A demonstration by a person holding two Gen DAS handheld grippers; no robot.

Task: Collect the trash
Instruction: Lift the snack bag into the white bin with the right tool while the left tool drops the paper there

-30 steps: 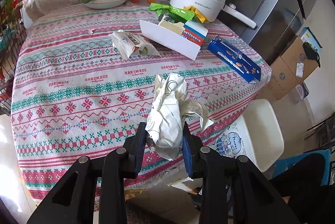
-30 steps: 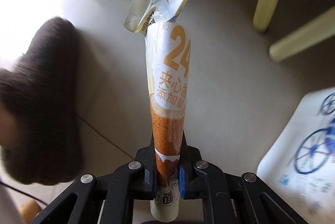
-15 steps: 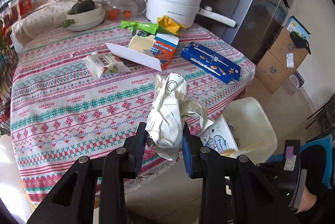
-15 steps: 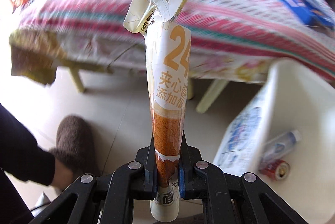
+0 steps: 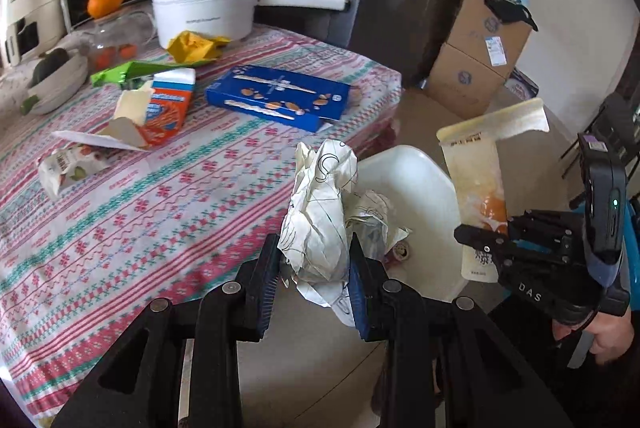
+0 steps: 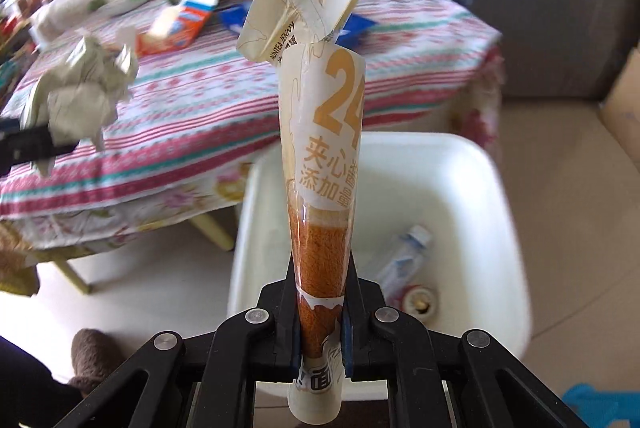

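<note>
Paper (image 5: 320,216), crumpled into a wad, is being pinched between the two fingers of the left gripper (image 5: 314,266) in the left wrist view. It is being held in the air past the table (image 5: 168,188) edge and over the near rim of the white bin (image 5: 416,180), presumably so that it can be let fall inside. Its long axis is running forward along the fingers, its loose end pointing up and away. To the right, the wrapper (image 5: 480,188) is being carried upright by the right gripper (image 5: 486,244) beside the bin. More litter is lying on the table: a blue box (image 5: 280,98), an orange carton (image 5: 168,108), a pouch (image 5: 68,168).

In the right wrist view, the wrapper (image 6: 324,188) is being squeezed at its narrow lower end by the right gripper (image 6: 322,320), whose fingers are being pressed tight against it. Its long axis is lying along the fingers, its torn open mouth pointing away. It is being held in front of the bin (image 6: 496,196), where a bottle (image 6: 404,256) and a can (image 6: 420,302) are lying. The wad (image 6: 80,92) is being held at the left, over the table.
</note>
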